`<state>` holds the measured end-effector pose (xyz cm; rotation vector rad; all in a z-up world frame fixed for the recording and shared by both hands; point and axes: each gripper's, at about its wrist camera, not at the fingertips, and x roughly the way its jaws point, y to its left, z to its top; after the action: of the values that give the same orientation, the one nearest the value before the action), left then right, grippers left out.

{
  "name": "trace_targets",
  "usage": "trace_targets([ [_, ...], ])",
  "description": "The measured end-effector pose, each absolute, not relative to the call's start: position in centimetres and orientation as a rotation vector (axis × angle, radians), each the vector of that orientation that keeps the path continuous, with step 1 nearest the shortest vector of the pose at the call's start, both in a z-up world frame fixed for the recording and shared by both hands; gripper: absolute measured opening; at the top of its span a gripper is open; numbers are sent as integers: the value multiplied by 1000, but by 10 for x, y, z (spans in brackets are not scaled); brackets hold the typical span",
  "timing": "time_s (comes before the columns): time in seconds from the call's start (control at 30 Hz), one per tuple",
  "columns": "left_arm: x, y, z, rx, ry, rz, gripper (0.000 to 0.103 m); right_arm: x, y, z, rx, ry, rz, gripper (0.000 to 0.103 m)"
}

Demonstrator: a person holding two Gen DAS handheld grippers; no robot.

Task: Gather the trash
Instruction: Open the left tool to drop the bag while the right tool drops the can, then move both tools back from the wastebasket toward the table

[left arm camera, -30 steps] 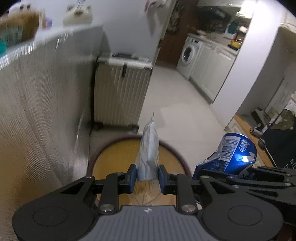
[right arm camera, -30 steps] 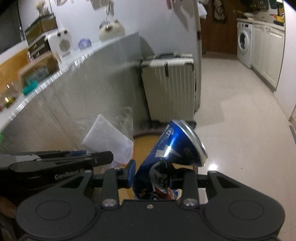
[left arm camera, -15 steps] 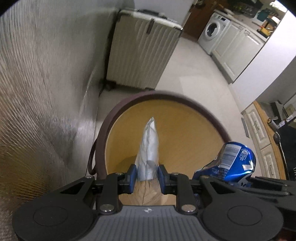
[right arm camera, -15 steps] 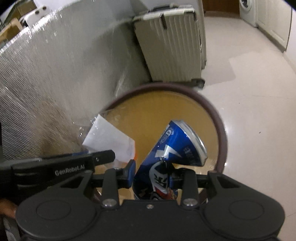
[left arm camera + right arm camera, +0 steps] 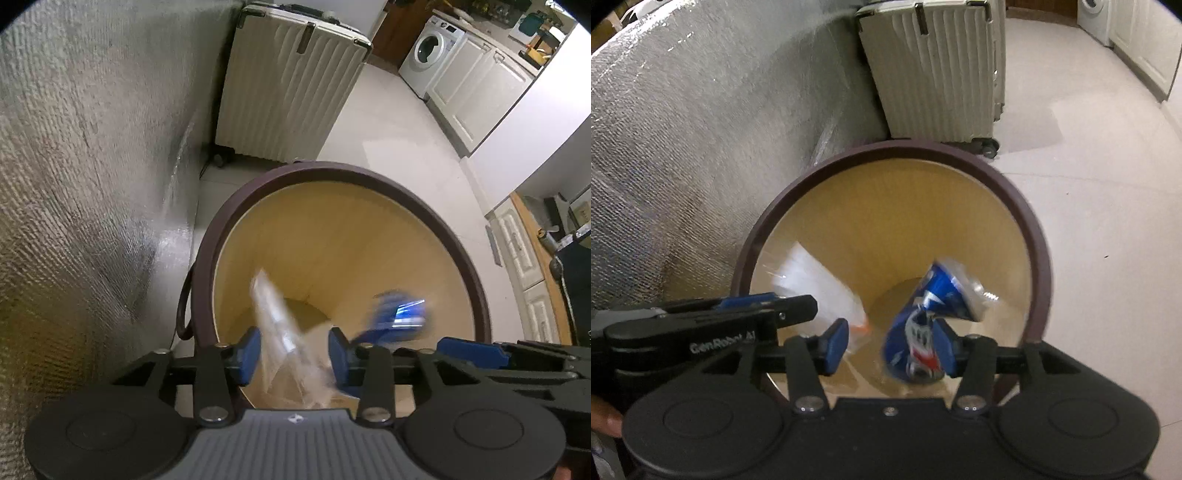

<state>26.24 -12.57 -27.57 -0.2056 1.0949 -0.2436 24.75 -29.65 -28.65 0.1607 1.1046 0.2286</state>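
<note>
Both grippers' jaws opening, wrapper and can blurred between.

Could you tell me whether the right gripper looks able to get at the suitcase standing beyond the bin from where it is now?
Probably not as it stands. The right gripper, jaws opening around the crushed can, points down into the bin; the suitcase stands on the floor beyond its far rim.

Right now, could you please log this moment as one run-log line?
left gripper: opening, plastic wrapper dropping | right gripper: opening, crushed can slipping free | both over bin
</note>
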Motion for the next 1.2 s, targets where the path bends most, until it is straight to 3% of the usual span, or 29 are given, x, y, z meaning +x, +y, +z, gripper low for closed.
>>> trace_targets([
  [0.1, 256, -125, -269, -187, 1087, -239, 59, 238, -302, -279, 162, 1085, 221, 55],
  [0.23, 248, -126, -259, -167, 1076, -246, 62, 228, -310, -266, 177, 1058, 217, 56],
  [0.3, 244, -127, -255, -151, 1070, -241, 72, 223, -314, -261, 175, 1048, 211, 56],
  [0.53, 225, -124, -234, -97, 1062, -192, 83, 196, -320, -240, 164, 1014, 186, 63],
  [0.7, 210, -119, -214, -85, 1057, -160, 94, 174, -327, -222, 150, 977, 148, 82],
  [0.8, 199, -116, -202, -86, 1045, -149, 103, 162, -331, -213, 146, 960, 128, 87],
  [1.0, 174, -114, -179, -77, 1009, -167, 103, 131, -342, -192, 137, 919, 76, 100],
  [1.2, 150, -114, -150, -66, 943, -210, 103, 103, -349, -168, 145, 860, 38, 103],
])
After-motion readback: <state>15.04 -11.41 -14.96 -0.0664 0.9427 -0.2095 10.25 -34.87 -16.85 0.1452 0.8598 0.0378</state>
